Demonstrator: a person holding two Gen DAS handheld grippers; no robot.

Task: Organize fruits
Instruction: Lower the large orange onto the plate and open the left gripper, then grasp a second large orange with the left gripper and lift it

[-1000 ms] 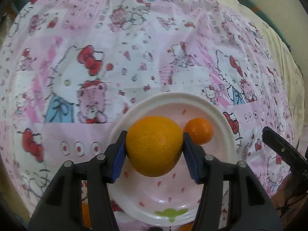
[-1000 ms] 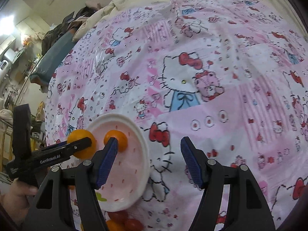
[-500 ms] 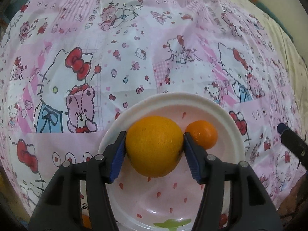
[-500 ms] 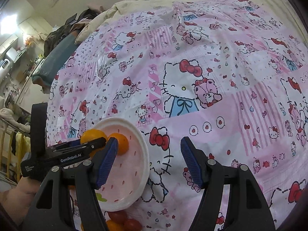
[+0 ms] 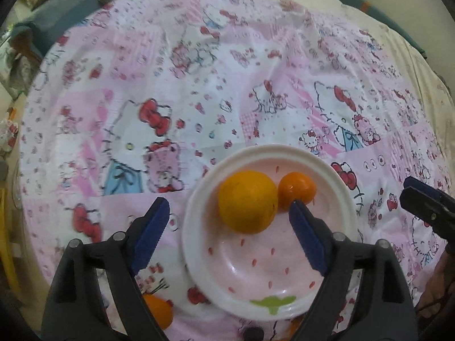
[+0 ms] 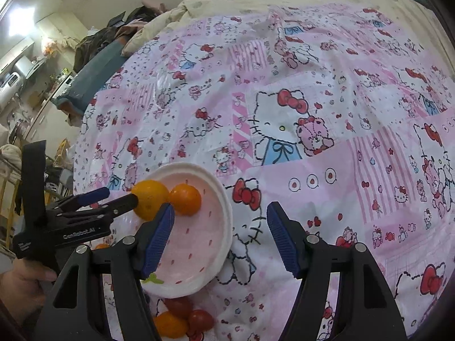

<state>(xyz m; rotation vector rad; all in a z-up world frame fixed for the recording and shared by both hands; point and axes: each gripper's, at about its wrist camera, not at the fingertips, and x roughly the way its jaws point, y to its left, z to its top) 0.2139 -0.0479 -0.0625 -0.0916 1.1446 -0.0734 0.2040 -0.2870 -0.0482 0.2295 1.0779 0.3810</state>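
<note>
Now released: large orange (image 5: pixel 247 201) on plate (image 5: pixel 199 255), touching small orange (image 5: pixel 297 190).
Left claw (image 5: pixel 229 234): apart, empty.
Right claw (image 6: pixel 220 238): apart, idle.
Remaining: probably bed fruit (image 6: pixel 182 316).

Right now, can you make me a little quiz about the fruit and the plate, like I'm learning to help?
1. True or false: the left gripper is squeezing the big orange.
2. How many fruits lie on the white plate?
3. Which fruit touches the big orange? A) the small orange B) a red tomato C) none.

Key:
1. False. Its jaws are open wide, with the big orange lying on the plate between them.
2. Two.
3. A. The tomatoes lie off the plate, on the cloth near the right gripper, which is also open and empty.
</note>
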